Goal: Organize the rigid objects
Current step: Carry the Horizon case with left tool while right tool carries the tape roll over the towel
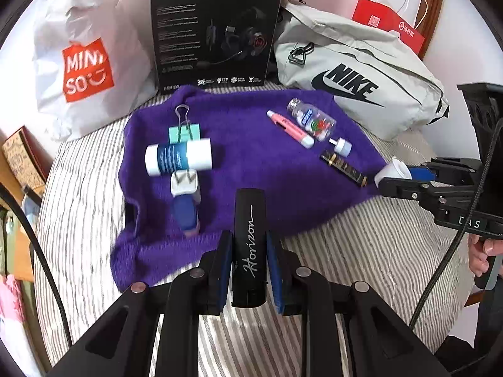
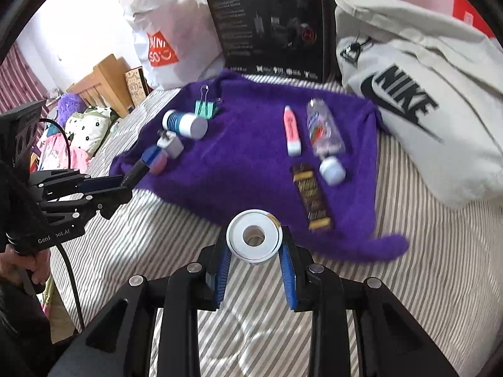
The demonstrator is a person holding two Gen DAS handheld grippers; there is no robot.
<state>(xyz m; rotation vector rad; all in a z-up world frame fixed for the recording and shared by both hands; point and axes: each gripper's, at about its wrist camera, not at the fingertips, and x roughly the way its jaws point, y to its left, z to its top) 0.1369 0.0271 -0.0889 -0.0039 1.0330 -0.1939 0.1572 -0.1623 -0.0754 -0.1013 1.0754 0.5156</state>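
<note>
We saw the left gripper [image 1: 248, 271] clamped on a flat, glossy black stick [image 1: 249, 245] lettered "Horizon", its blue pads pressing both long sides, held above the near edge of the cloth. The right gripper [image 2: 254, 270] squeezed a round white roll [image 2: 254, 238] with a hollow core, raised over the striped bedsheet [image 2: 408, 298]. Beyond both lay a fuzzy purple towel [image 1: 251, 163]. On it we noted a white-and-blue cylinder [image 1: 178, 156], a mint binder clip [image 1: 184, 132], a white plug adapter [image 1: 185, 188], a pink pen-shaped tube [image 1: 290, 128], a clear plastic bottle [image 1: 311, 120] and a dark gold-banded stick [image 1: 343, 169]. Behind stood a black headset box [image 1: 215, 31] and a grey fabric bag [image 1: 361, 78].
</note>
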